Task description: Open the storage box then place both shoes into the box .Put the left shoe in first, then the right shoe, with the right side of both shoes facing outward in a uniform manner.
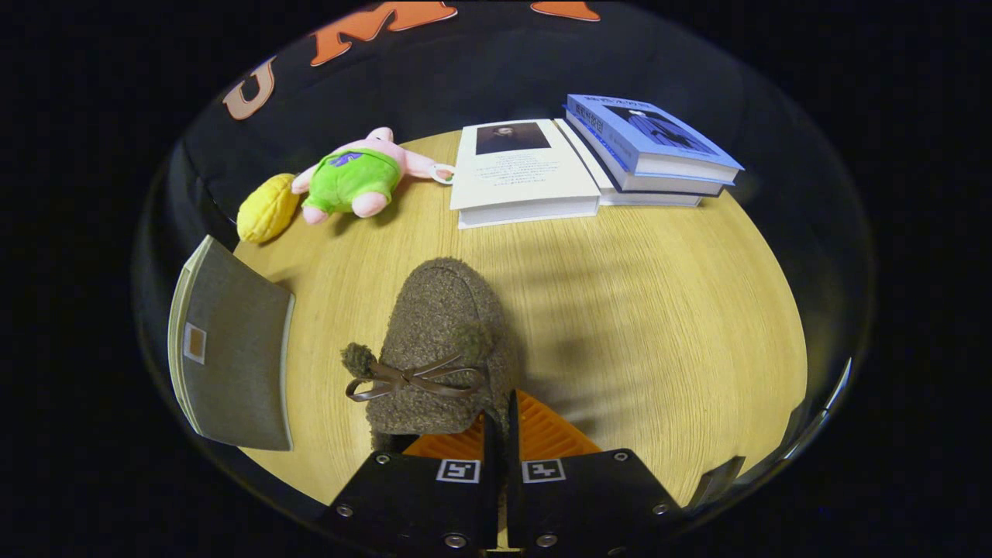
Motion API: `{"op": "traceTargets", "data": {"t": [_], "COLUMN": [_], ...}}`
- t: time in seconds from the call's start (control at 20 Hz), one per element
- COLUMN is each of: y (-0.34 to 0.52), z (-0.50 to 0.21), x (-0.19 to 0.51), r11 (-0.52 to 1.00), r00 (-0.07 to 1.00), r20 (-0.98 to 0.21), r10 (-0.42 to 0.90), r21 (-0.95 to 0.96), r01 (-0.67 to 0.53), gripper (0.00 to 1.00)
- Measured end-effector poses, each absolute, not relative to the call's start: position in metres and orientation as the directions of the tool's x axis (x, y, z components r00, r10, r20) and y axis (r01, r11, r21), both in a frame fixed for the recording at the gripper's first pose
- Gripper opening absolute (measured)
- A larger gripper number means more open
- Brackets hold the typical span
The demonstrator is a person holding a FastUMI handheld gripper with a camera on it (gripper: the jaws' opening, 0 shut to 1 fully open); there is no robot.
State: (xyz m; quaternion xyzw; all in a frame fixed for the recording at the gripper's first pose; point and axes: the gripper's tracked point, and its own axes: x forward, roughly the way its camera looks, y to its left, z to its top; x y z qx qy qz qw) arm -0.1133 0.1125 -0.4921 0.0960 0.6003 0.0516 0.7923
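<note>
Brown shoe [443, 341] toe pointing away, tool [500, 434] gripping heel

Shoes: one fuzzy brown shoe [442, 349]
Books: three [527, 174]
Soft toys: two [353, 178]
Grey boxes: one [232, 349]
Grippers: one gripper [502, 434]

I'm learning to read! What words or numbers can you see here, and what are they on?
White book: print under a photo, too small to read.
Blue book: cover text too blurred.
Grey box: small tag, unreadable.
Gripper, shut on the brown shoe: square code markers, no words.
</note>
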Motion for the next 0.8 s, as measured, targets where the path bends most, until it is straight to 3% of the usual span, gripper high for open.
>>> {"op": "traceTargets", "data": {"t": [0.25,0.8], "y": [0.157,0.255], "z": [-0.456,-0.351], "x": [-0.123,-0.092], "r11": [0.944,0.926], "r00": [0.234,0.311], "r20": [-0.929,-0.879], "r10": [0.285,0.361], "r21": [0.314,0.378], "r01": [0.097,-0.004], "gripper": [0.05,0.05]}}
